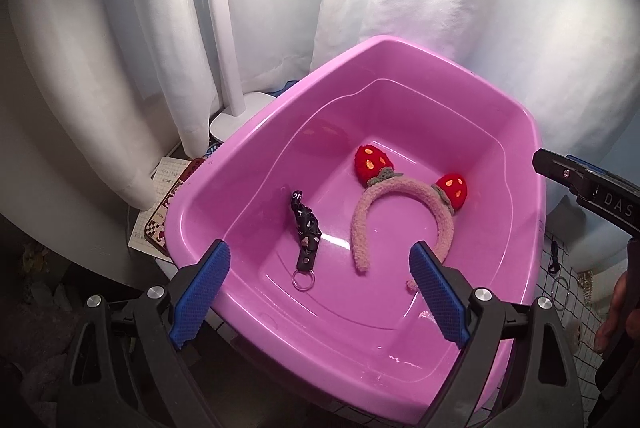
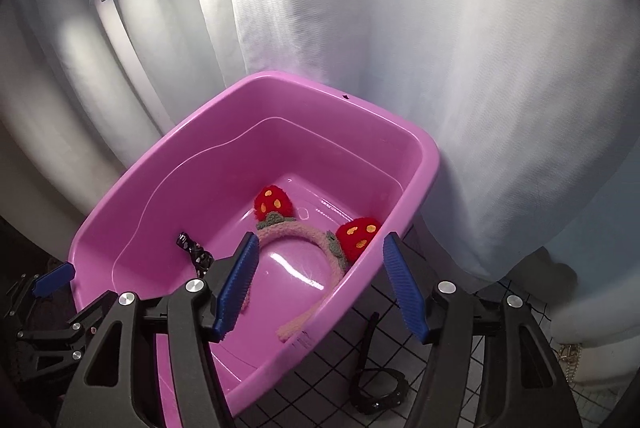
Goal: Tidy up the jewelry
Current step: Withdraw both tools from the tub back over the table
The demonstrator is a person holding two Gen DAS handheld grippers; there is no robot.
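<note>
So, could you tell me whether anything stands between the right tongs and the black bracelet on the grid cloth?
Nothing visible does. The black bracelet lies on the grid cloth beside the pink tub, just below the open, empty right tongs, with clear space between them.

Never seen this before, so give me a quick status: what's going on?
Both grippers open, empty, left gripper, right gripper. Headband and keychain strap in pink tub. Nothing blocking.
</note>
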